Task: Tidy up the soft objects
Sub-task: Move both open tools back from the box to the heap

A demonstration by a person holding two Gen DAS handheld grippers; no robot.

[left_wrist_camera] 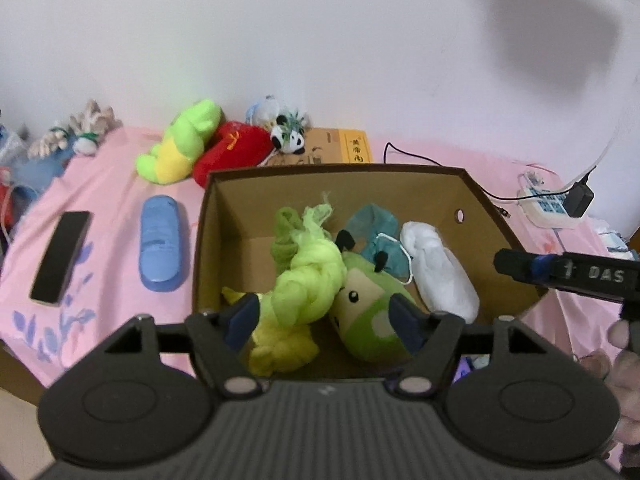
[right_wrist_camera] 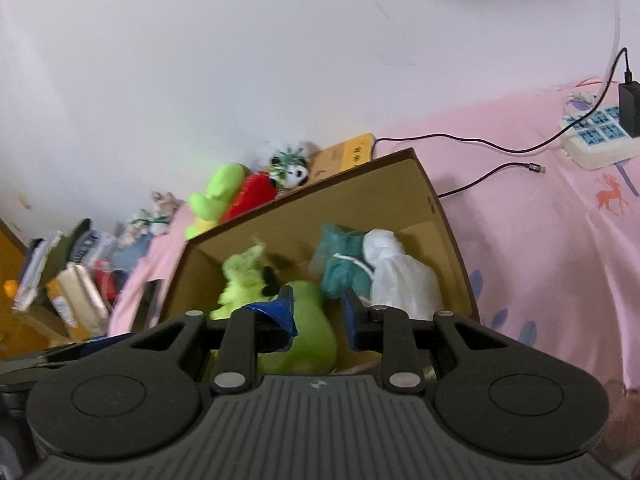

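In the left wrist view, your left gripper stands released above the cardboard box, with the knotted lime cloth and green plush toy lying below, centre frame. Drop low again and a finger could snag the cloth.

In the right wrist view, your right gripper grasps nothing, its jaws part-way apart; swing wide and you may clip the box wall. The frog plush waits at centre left.

A black phone lies flat on the pink sheet — far off, a white power strip with a black plug.
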